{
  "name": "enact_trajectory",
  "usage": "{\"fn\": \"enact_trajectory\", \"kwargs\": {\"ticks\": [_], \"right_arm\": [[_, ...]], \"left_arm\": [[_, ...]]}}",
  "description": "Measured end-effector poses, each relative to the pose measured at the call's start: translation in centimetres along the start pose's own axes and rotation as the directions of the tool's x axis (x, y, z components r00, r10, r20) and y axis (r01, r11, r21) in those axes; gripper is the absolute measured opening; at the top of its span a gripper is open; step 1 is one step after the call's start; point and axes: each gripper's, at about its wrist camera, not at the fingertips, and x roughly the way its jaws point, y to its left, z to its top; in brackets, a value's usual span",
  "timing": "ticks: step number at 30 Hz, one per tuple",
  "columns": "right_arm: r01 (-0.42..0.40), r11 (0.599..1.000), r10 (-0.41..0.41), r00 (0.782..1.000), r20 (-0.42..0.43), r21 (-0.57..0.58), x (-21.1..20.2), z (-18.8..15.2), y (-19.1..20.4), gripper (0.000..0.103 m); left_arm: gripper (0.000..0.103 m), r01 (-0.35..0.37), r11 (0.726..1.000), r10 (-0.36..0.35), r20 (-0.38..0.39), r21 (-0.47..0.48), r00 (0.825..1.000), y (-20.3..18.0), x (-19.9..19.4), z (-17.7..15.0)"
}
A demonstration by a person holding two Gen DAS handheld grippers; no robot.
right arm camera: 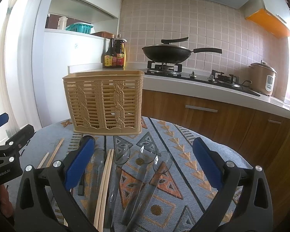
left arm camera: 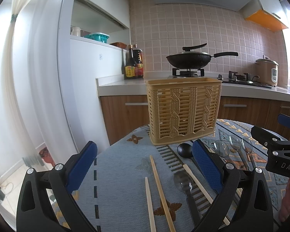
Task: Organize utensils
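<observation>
Both tongs stand wide apart and hold nothing: the left tongs (left arm camera: 145, 166) hover over loose chopsticks (left arm camera: 160, 189) and a clear spoon (left arm camera: 183, 181), the right tongs (right arm camera: 143, 162) over a row of clear spoons (right arm camera: 160, 166) and a chopstick pair (right arm camera: 106, 181). All these utensils lie flat on the patterned cloth of the desk (right arm camera: 183, 150), just in front of the woven basket (right arm camera: 104, 104), handles toward the tongs, likely laid out for easy picking. A black spoon (left arm camera: 184, 149) rests nearest the basket. That basket stands upright and looks empty, so sorting seems not yet begun. Crowded spoons may hinder a clean pinch; wok (right arm camera: 166, 54) and bottles (right arm camera: 114, 55) sit well behind the basket
</observation>
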Motion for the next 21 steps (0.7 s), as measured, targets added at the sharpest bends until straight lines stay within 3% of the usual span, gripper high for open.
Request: {"fn": "enact_trajectory", "kwargs": {"ticks": [7,21], "right_arm": [[0.013,1.0,-0.013,1.0,-0.004,0.001,-0.04,-0.02,-0.06,0.097],[0.13,0.991,-0.13,0.991,-0.018,0.013,-0.3,0.14,-0.77,0.097]], "left_arm": [[0.096,0.002,1.0,-0.002,-0.001,0.0,1.0,-0.01,0.04,0.01],[0.096,0.058,0.998,-0.058,-0.003,0.032,0.998,-0.79,0.02,-0.22]]}}
